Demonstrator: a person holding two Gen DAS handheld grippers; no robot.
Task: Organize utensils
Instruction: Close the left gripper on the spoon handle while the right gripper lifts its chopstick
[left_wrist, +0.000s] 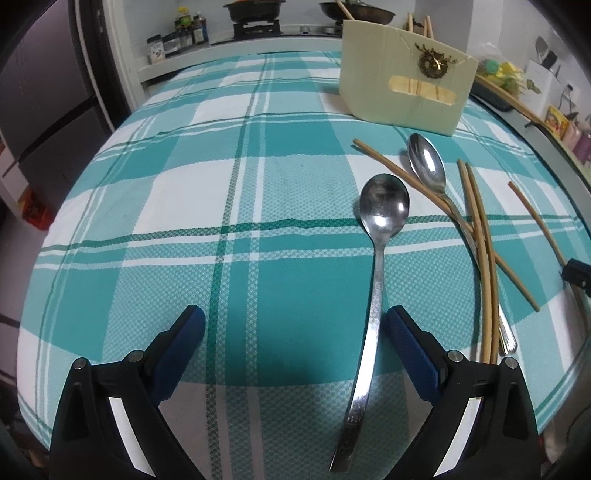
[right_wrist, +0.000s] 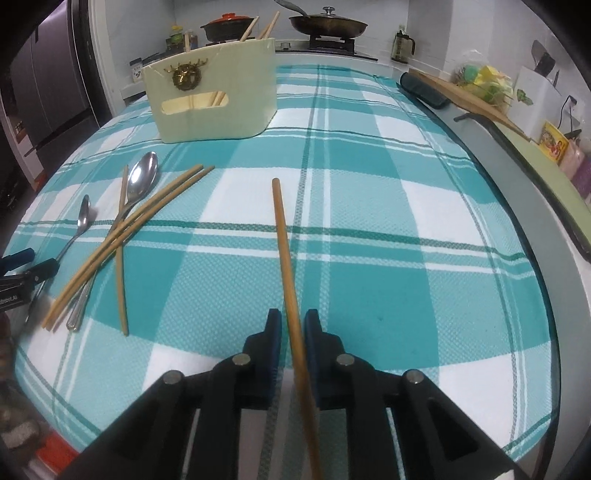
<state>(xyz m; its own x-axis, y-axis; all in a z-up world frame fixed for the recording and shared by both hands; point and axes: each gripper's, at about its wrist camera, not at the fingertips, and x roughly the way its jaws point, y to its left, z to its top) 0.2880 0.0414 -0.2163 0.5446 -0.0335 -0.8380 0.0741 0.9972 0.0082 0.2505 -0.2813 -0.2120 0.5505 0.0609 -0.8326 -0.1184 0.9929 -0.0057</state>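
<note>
On the teal plaid tablecloth (left_wrist: 184, 184) a steel spoon (left_wrist: 384, 210) lies with its handle between my left gripper's (left_wrist: 295, 325) wide-open fingers, close to the right pad (left_wrist: 406, 332). A second spoon (left_wrist: 426, 162) and several wooden chopsticks (left_wrist: 480, 236) lie crossed to the right. The cream utensil holder (left_wrist: 402, 88) stands at the back with chopsticks in it. In the right wrist view a single chopstick (right_wrist: 282, 229) runs between my right gripper's (right_wrist: 293, 325) fingers; they stand narrowly apart with a thin gap at each side, so the gripper is open. The holder (right_wrist: 214, 96) is far left.
The table's right edge (right_wrist: 517, 206) borders a counter with a cutting board (right_wrist: 476, 99) and small items. A stove with pans (right_wrist: 328, 22) and bottles stands behind the table. My left gripper (right_wrist: 26, 266) shows at the right view's left edge, beside the utensil pile (right_wrist: 122, 229).
</note>
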